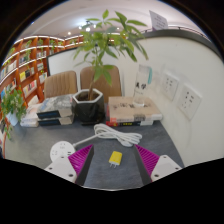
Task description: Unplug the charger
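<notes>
Gripper view, from just behind the fingers. My gripper point(109, 163) hangs over a grey table point(60, 135) with its jaws spread wide and nothing held; the pink pads point(80, 157) face each other across a bare gap. Between the fingers, lying flat on the table, is a small yellow tag point(115, 158), which I take to be no part of the task. Just ahead of the fingers a white cable point(105, 135) loops across the table. Beyond it stand a potted plant point(100, 60) in a white pot, a stack of flat boxes point(135, 110) and, further to the left, some books point(45, 115). Ahead and to the right of the fingers is a white wall carrying two sockets point(178, 92). A white block that I judge to be the charger point(143, 77) sits on the wall just left of the sockets, but I cannot tell whether it is plugged in there or where the cable ends.

The step in hand, as I judge it, is the approach: the gripper is well apart from the wall. To do it well I would follow the cable to its plug, carry the jaws up and rightward with the boxes and plant leaves kept clear, and square the fingers to the charger's sides before closing. The pull should then run straight out from the wall, not sideways, lest the prongs bind.
</notes>
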{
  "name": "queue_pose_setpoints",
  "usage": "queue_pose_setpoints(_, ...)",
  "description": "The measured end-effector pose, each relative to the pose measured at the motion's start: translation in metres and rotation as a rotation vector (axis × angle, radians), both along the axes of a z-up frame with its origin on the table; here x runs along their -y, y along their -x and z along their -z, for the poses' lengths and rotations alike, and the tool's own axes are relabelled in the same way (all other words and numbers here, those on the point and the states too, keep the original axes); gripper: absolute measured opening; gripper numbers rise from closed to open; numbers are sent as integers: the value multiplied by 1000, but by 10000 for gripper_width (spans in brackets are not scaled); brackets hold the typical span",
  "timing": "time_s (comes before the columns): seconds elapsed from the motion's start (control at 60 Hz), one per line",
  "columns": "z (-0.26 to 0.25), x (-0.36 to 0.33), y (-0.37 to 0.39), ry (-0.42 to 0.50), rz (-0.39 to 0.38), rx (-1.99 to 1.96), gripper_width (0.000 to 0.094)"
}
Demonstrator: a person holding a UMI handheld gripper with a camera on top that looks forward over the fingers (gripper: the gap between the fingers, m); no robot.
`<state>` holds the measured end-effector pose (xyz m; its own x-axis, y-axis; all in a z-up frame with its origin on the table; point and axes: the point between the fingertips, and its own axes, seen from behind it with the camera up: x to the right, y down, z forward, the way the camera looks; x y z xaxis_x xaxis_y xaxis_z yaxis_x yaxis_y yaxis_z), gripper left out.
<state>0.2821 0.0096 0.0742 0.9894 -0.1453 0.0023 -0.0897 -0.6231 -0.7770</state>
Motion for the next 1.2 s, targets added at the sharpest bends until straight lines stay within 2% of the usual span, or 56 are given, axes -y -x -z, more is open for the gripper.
queue_pose_setpoints(0.05, -38, 0, 8, -71, 3, 8, 877)
queue_pose_setpoints(0.167, -122, 8, 45, -216, -3, -8, 856)
queue_pose_setpoints(0.35, -179, 41, 135, -291, -56, -23, 856)
queue_pose_setpoints(0.417, -181, 55, 169, -302, -76, -22, 856)
queue_pose_setpoints(0.617, -149, 96, 275, -242, -187, -54, 868)
queue_pose_setpoints(0.783, -131, 120, 321, -200, -252, -41, 868)
queue_pose_setpoints(0.933, -117, 134, 342, -174, -268, -51, 868)
queue_pose_setpoints(1.2, -99, 142, 348, -142, -246, -62, 868)
